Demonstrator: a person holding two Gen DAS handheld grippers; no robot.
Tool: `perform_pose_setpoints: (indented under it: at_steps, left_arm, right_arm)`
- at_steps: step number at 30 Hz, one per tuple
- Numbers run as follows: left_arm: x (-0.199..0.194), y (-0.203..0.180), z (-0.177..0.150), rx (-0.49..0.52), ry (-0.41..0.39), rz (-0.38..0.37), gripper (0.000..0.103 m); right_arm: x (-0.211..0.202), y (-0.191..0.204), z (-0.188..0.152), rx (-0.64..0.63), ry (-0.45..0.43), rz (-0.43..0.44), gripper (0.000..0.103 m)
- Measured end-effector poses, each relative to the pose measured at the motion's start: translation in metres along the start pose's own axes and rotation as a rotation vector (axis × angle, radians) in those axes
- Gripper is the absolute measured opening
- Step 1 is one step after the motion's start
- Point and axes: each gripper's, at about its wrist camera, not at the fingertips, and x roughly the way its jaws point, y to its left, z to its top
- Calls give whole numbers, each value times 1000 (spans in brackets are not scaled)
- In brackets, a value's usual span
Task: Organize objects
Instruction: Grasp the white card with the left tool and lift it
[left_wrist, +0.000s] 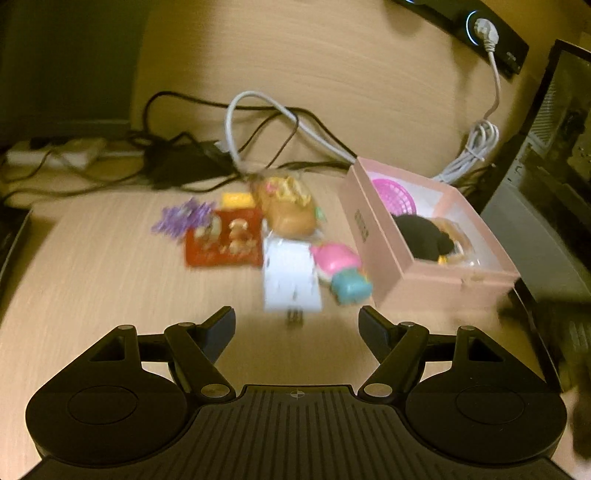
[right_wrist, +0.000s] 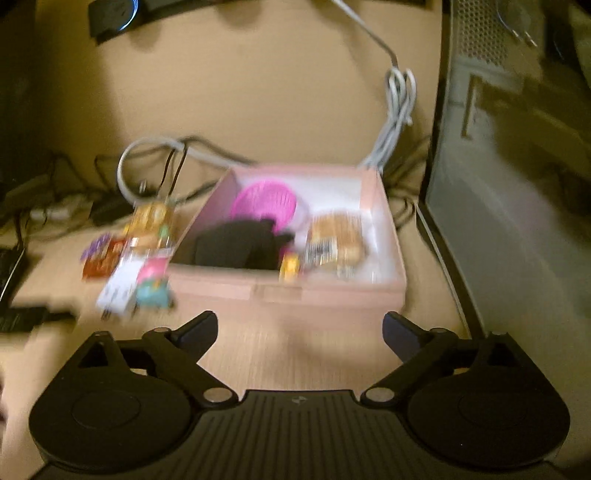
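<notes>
- Pink cardboard box (right_wrist: 280, 291) sits straight ahead of my right gripper (right_wrist: 299, 328), at twelve o'clock, with a strip of bare wooden table (right_wrist: 295, 354) between its near wall and my fingertips.
- I read the right jaws as spread wide with nothing between them.
- Motion blur smears everything in the right wrist view; inside the box I make out a magenta basket (right_wrist: 264, 203), a black lump (right_wrist: 240, 245) I cannot identify, a wrapped bun (right_wrist: 336, 240) and a small yellow thing too blurred to name.
- From the left wrist view, the box stands at two o'clock, and its near wall hides most of what lies inside.
- My left gripper (left_wrist: 297, 325) is also spread and empty, hovering over bare table.
- At twelve o'clock from it lies a white card (left_wrist: 290, 277), its printing unreadable, and just beside that a pink and teal toy (left_wrist: 341, 269), close to the box's left wall.
- Farther out, at eleven o'clock: a red packet (left_wrist: 225, 240), a purple frilly piece (left_wrist: 183, 219), and a wrapped pastry (left_wrist: 290, 210), all soft-edged.
- Cables (left_wrist: 258, 122) tangle along the far table edge.
- A grey computer case (right_wrist: 517, 184) walls off my right side at three o'clock.
- Open room lies at nine o'clock of the left gripper.
</notes>
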Motion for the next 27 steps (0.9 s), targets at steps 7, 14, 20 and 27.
perform_pose_setpoints:
  at_steps: [7, 14, 20, 27]
  left_arm:
    - [60, -7, 26, 73, 58, 72, 78]
    - [87, -8, 32, 121, 65, 99, 79]
    - [96, -13, 27, 183, 68, 108, 65]
    - [76, -7, 15, 188, 60, 103, 53]
  right_arm:
    - [-24, 13, -53, -55, 60, -62, 101]
    - [-34, 16, -74, -32, 105, -78, 103]
    - [-38, 24, -85, -60, 118, -76, 103]
    - [-35, 33, -87, -86, 102, -76, 103]
